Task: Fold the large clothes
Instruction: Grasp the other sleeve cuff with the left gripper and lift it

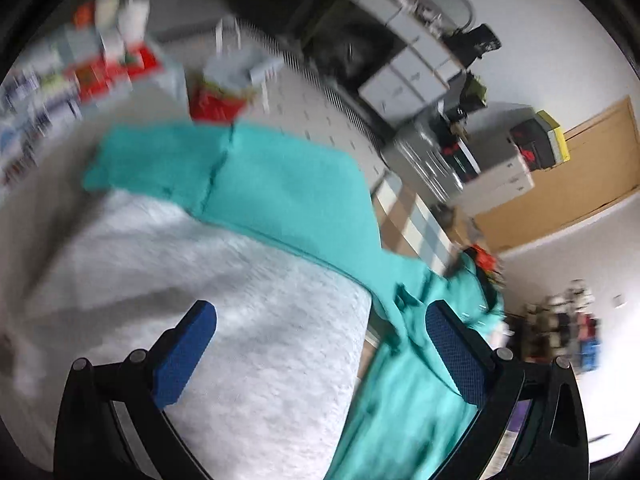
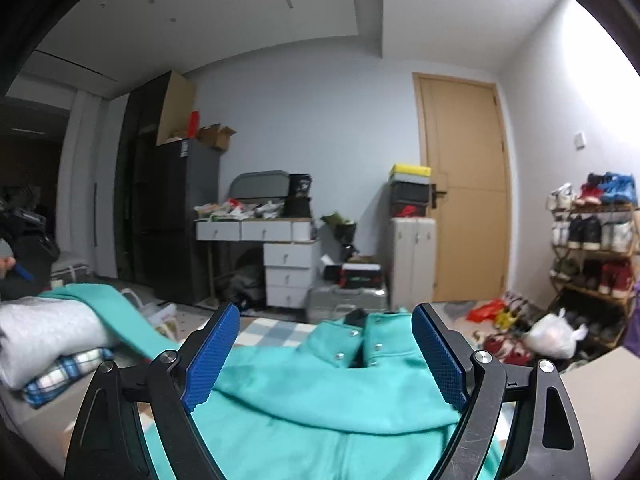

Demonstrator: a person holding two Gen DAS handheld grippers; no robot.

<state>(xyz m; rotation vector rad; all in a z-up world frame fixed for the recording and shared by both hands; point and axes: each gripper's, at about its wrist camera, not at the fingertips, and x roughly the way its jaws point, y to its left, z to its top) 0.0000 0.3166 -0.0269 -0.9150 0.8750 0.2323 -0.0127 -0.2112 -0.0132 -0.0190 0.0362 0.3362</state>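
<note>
The teal jacket [image 2: 320, 396] lies spread on a bed-like surface, its collar with metal snaps [image 2: 354, 333] pointing toward twelve o'clock in the right wrist view. One sleeve [image 2: 120, 316] runs off toward ten o'clock and drapes over a folded grey-white blanket [image 2: 44, 328]. Under that blanket the edge of a blue checked cloth [image 2: 64, 372] shows.

The right claw [image 2: 324, 356] hangs just over the jacket's collar end, its blue pads [image 2: 210, 356] spread wide. The cloth lies below and between them, and neither pad presses on it.

In the left wrist view, which is blurred, the jacket [image 1: 280, 192] crosses from ten o'clock to five o'clock over the grey-white blanket [image 1: 240, 340]. The left claw [image 1: 320, 352] is also spread wide; its pad at eight o'clock [image 1: 184, 356] is over the blanket, and the pad at four o'clock [image 1: 456, 356] is beside the teal cloth. Nothing is pinched between them.

Farther out in the right wrist view, a white chest of drawers [image 2: 290, 268] stands at twelve o'clock with a dark tall cabinet [image 2: 168, 220] at ten o'clock. A wooden door [image 2: 464, 200] is at one o'clock, and a shoe rack [image 2: 592, 240] stands at three o'clock with a white plastic bag [image 2: 554, 336] on the floor in front of it.
</note>
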